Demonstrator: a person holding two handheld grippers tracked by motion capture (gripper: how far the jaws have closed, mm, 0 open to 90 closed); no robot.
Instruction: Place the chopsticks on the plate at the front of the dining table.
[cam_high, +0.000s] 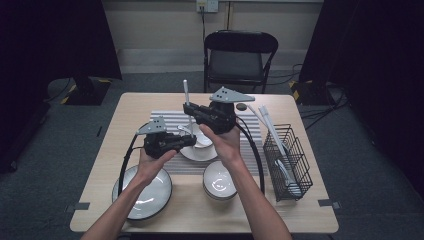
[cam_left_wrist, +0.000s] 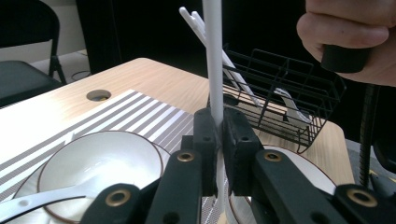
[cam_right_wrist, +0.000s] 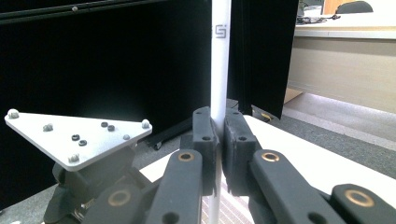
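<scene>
Both grippers clamped on one white utensil handle – risk of twist or slip

The white handle (cam_high: 186, 90) is held upright above the striped mat (cam_high: 165, 118), over the bowl on the plate (cam_high: 200, 151); its lower end can't be made out. In the left gripper view the handle (cam_left_wrist: 214, 56) is pinched between the jaws of the left gripper (cam_left_wrist: 217, 140), and in the right gripper view the same stick (cam_right_wrist: 219, 56) is pinched by the right gripper (cam_right_wrist: 215, 140), so both are closed on it. No earlier motion is claimed. With two rigid grips on one thin part, any misaligned hand move is likely to bend it or lever it out of one pair of pads. If dropped, the bowl with the spoon (cam_left_wrist: 42, 200) below could be struck or tipped. The wire basket (cam_high: 287, 160) sits well apart to the right, so the carry over the smaller bowl (cam_high: 220, 181) needs one clean release first
</scene>
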